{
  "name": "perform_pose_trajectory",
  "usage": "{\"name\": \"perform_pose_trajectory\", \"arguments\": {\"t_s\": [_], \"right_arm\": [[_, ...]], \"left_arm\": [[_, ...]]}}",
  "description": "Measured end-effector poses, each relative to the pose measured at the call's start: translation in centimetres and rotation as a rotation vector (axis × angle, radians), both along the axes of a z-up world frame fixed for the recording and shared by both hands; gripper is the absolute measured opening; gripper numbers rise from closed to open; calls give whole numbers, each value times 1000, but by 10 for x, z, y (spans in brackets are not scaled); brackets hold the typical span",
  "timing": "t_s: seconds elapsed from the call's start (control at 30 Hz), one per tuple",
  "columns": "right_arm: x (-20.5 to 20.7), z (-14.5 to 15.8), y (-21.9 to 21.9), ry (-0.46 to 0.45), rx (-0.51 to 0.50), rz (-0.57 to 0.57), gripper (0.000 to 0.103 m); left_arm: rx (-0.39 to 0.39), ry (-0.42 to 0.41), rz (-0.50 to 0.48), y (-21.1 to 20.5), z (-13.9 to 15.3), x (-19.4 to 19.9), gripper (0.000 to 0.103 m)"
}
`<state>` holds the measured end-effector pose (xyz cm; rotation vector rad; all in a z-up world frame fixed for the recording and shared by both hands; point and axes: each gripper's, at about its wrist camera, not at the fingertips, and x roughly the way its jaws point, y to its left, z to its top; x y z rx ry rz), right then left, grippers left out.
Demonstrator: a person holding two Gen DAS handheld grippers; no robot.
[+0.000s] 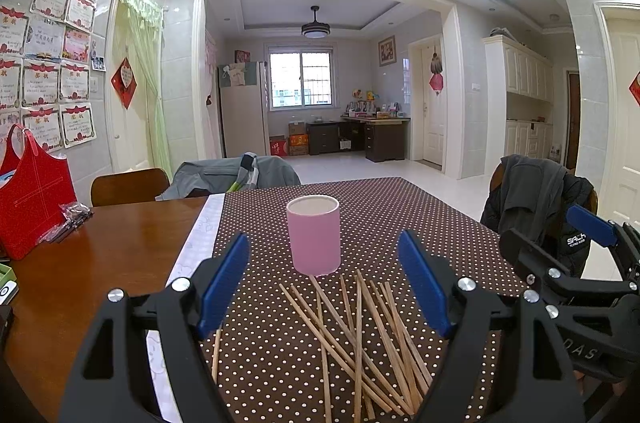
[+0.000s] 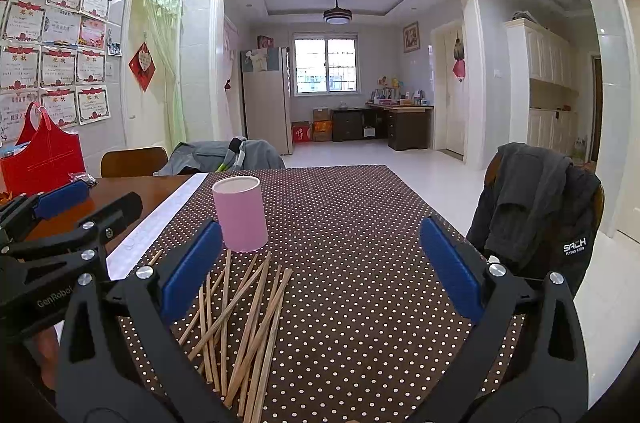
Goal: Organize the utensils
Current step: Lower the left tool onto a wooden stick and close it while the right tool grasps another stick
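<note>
Both grippers, left (image 1: 324,287) and right (image 2: 320,267), hover with fingers spread, empty, above scattered chopsticks (image 1: 360,343) lying near the upright pink cup (image 1: 314,239), likely their holder

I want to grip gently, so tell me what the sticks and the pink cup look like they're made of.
The chopsticks look like bare bamboo or wood: pale tan, matte, thin and straight. The pink cup seems matte, maybe ceramic or coated cardboard; its even, dull surface with a whitish rim leaves that open.

Both wrist views look low and close along the table (image 1: 120,263) toward the far room, the left-wrist view from left of the right-wrist one, sharing the chopsticks (image 1: 360,343) and pink cup (image 2: 240,213).
</note>
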<state>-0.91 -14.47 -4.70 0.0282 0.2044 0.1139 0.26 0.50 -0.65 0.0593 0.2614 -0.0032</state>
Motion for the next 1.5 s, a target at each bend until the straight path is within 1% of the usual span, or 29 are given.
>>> {"name": "perform_pose_trajectory", "arguments": {"t_s": [0.23,0.4,0.47,0.53,0.6,0.63,0.67,0.7,0.73,0.8,0.83,0.9,1.0,1.07,1.17,1.2,1.27,1.3,1.37,1.47,1.5], "right_arm": [[8,0,2,22,-9,3,97],[17,-2,1,49,2,15,97],[22,-4,2,66,1,24,97],[32,-6,1,107,4,44,97],[45,-12,0,180,12,77,97],[53,-16,-1,224,13,83,97],[58,-20,-3,257,11,83,97],[65,-24,-4,294,5,83,97],[71,-28,-5,328,-3,84,97],[81,-37,-8,385,-10,88,97],[86,-41,-9,416,-17,84,97],[91,-47,-10,443,-35,86,97],[100,-55,-3,488,-67,104,97],[106,-63,-3,520,-75,123,97],[115,-70,-6,557,-80,137,97],[118,-73,-7,567,-85,138,97],[124,-78,-7,593,-91,147,96],[126,-79,-7,606,-92,155,94],[130,-82,-6,632,-97,167,93],[140,-89,-3,671,-103,178,89],[141,-91,-1,681,-100,186,88]], "left_arm": [[6,17,9,0,-5,6,76],[11,31,9,2,-7,14,76],[15,54,-1,3,-9,21,76],[15,88,-17,5,-12,28,76],[17,138,-51,9,-17,38,76],[19,188,-68,14,-20,46,76],[20,215,-69,17,-23,50,76],[18,268,-69,26,-27,59,76],[13,302,-63,32,-30,65,76],[-22,408,-35,54,-41,82,76],[-37,437,-27,62,-44,87,76],[-61,528,10,83,-58,100,76],[-56,627,38,99,-81,113,76],[-63,659,39,107,-90,116,76],[-52,707,79,118,-101,118,75],[-46,723,88,122,-105,118,74],[-47,757,94,127,-111,120,52],[-57,772,90,129,-113,121,50],[-72,796,81,131,-118,123,41],[-69,817,67,130,-124,127,34],[-65,822,66,129,-126,130,33]]}}
